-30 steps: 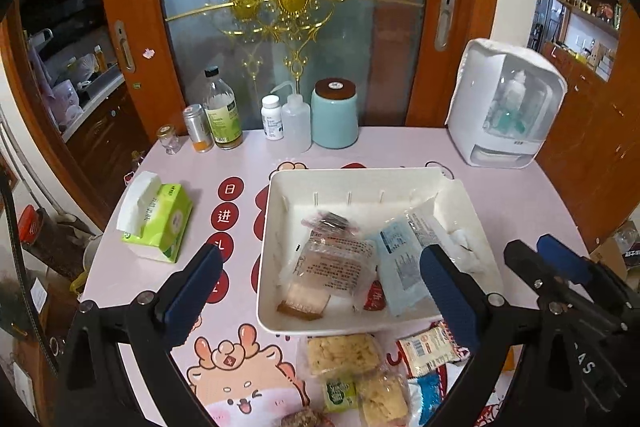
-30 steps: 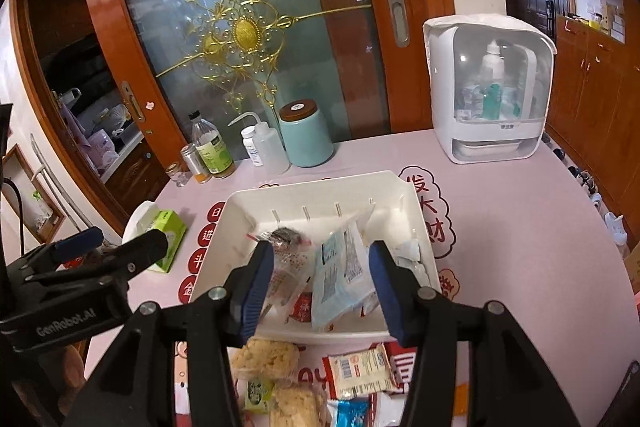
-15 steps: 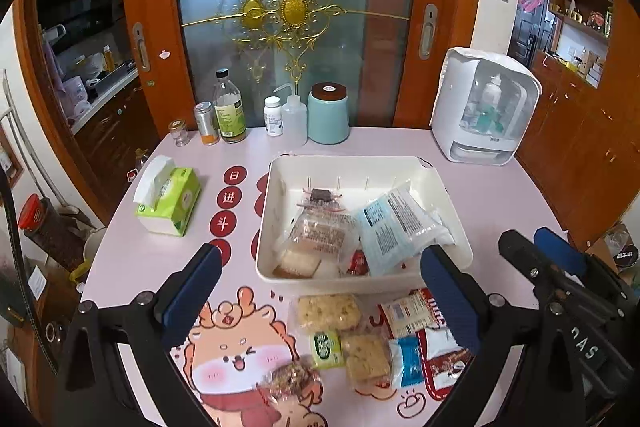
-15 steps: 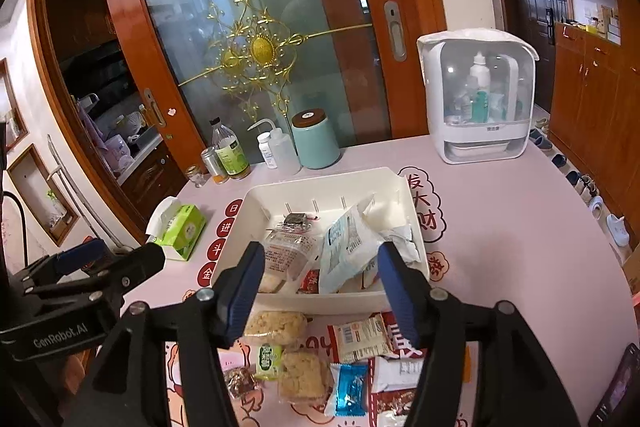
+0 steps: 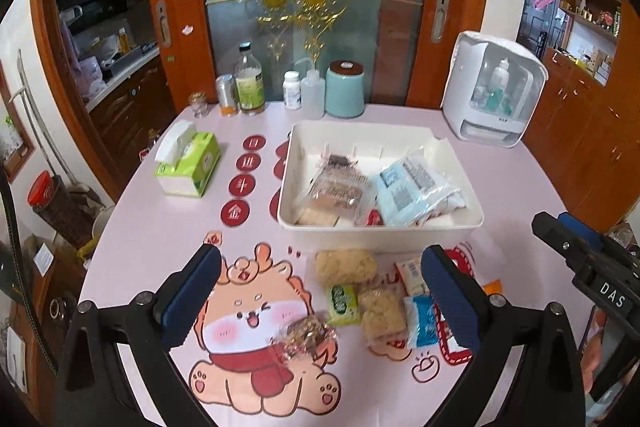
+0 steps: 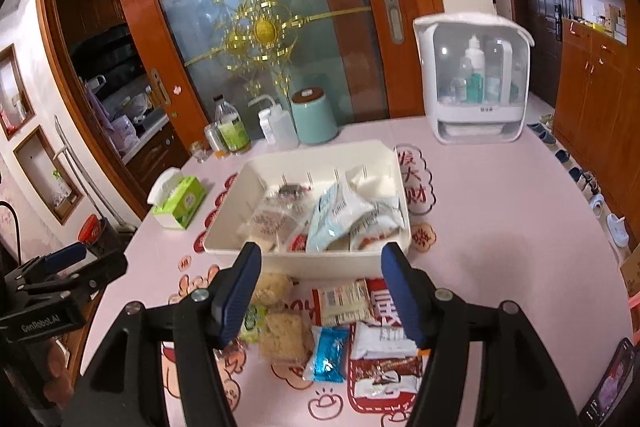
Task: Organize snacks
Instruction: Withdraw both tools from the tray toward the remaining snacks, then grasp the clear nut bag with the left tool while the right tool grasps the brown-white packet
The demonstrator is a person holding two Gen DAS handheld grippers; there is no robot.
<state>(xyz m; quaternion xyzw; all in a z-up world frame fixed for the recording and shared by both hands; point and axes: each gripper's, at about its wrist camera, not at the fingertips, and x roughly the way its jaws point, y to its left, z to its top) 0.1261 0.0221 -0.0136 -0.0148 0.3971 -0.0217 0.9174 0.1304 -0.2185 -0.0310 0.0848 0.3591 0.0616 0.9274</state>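
Observation:
A white bin (image 5: 472, 223) (image 6: 224, 247) on the pink table holds several snack packets, among them a pale blue one (image 5: 412, 187) (image 6: 332, 215). Loose snacks lie in front of it: two rice cakes (image 5: 346, 265) (image 6: 284, 335), a green candy (image 5: 342, 305), a blue packet (image 5: 422, 319) (image 6: 328, 353), a white packet (image 6: 344, 301) and a clear-wrapped snack (image 5: 306, 337). My left gripper (image 5: 320, 303) is open and empty above the loose snacks. My right gripper (image 6: 320, 291) is open and empty over the same pile.
A green tissue box (image 5: 188, 165) (image 6: 178, 201) sits left of the bin. Bottles and a teal canister (image 5: 345, 89) (image 6: 314, 117) stand at the back edge. A white dispenser cabinet (image 5: 494, 93) (image 6: 474, 79) stands back right. A phone (image 6: 608, 387) lies near the right edge.
Both grippers have drawn back and up from the bin, so the loose snacks in front of it now show in full. Both stay open and empty.

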